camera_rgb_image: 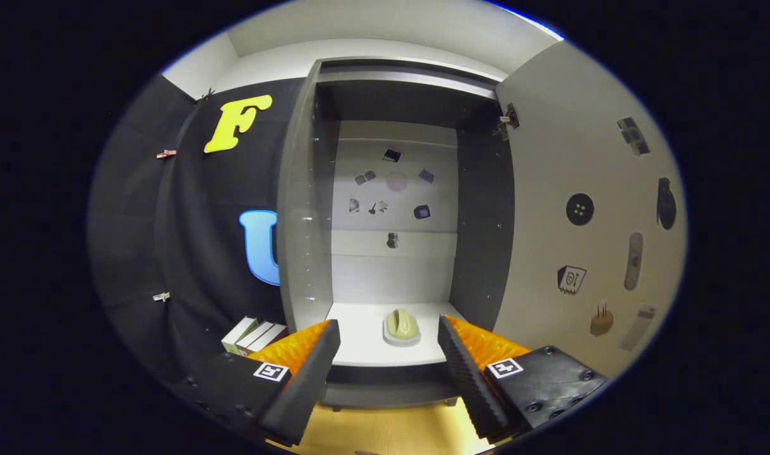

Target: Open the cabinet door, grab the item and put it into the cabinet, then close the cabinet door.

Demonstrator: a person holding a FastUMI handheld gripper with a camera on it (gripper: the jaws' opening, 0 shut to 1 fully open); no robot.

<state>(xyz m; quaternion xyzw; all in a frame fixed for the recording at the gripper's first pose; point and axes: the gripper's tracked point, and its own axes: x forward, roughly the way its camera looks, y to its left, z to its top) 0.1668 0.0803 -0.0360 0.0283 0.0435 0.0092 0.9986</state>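
- Hand-held gripper [390,360] spread wide, empty.
- Green item [402,327] resting on cabinet floor [359,341], just ahead between fingers.
- Cabinet door [587,208] swung open right.
- Placement apparently done; next, push door shut.

The item [402,327] sits in the cabinet [296,208], beyond the spread, empty claw [390,354].

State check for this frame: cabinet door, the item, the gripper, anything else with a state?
Cabinet door: swung fully open to the right.
Green item: resting on the cabinet's bottom shelf, beyond the fingers, untouched.
Gripper: open, fingers spread, holding nothing.
Boxes: lying beside the cabinet, left of it.
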